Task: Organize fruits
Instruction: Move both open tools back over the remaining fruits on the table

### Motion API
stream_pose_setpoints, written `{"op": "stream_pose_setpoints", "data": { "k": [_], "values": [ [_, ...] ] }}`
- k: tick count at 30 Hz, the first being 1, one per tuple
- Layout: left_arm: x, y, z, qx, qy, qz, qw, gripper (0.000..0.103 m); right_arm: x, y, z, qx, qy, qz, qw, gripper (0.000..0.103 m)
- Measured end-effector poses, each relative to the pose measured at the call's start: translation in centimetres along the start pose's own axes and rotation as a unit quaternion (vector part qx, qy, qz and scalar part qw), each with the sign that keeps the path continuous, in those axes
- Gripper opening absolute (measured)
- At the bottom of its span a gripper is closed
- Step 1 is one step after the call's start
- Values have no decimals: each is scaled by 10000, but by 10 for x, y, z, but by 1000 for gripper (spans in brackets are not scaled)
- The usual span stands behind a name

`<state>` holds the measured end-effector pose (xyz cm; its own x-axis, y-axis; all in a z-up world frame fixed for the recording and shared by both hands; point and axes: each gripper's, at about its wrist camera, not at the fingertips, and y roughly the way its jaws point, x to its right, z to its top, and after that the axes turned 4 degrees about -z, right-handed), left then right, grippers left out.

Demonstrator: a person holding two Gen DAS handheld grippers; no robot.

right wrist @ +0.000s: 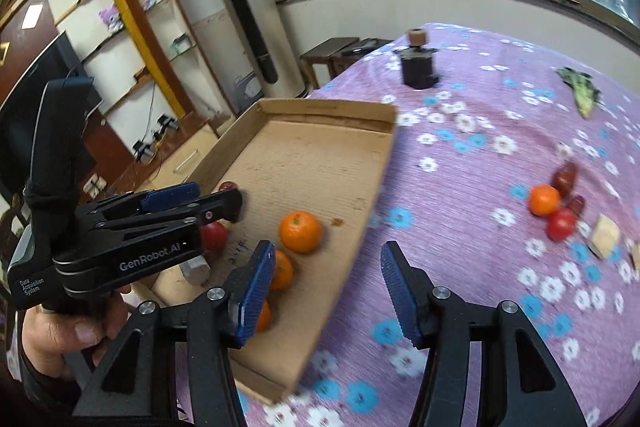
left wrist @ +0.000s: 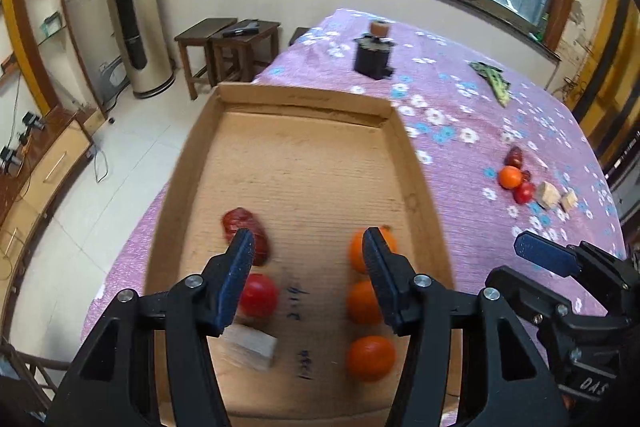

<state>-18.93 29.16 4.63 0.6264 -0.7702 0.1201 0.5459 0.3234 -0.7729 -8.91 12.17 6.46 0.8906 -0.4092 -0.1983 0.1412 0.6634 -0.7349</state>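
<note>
A cardboard tray (left wrist: 412,163) lies on the flowered purple cloth. It holds three oranges (left wrist: 370,358) in a row on the right. On the left are a wrinkled dark red fruit (left wrist: 240,223), a red tomato (left wrist: 260,295) and a wood block (left wrist: 252,345). My left gripper (left wrist: 308,243) hangs open above them, nothing between its fingers. My right gripper (right wrist: 326,259) stands open and empty over the tray's right rim (right wrist: 376,187) and the cloth. Loose on the cloth to the right lie an orange (right wrist: 543,200), a tomato (right wrist: 562,223) and a dark red fruit (right wrist: 565,175).
Pale wood blocks (right wrist: 605,237) lie beside the loose fruit. A black holder with a cork top (left wrist: 374,57) stands at the far end, and a green vegetable (left wrist: 492,81) lies at the back right. Dark stools (left wrist: 228,47) and a tall fan (left wrist: 132,7) stand beyond the table.
</note>
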Motion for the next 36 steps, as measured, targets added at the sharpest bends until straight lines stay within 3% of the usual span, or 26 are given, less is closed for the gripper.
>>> {"op": "stream_pose_setpoints", "data": {
  "k": [20,36],
  "values": [
    [55,-12,-6,-7,488,-291,9984,55,65,-47,-36,213,712,-380,9965,57],
    [134,7,-21,-357,1047,-937,9894,57,147,-81,-74,284,1436,-1004,9841,57]
  ]
}}
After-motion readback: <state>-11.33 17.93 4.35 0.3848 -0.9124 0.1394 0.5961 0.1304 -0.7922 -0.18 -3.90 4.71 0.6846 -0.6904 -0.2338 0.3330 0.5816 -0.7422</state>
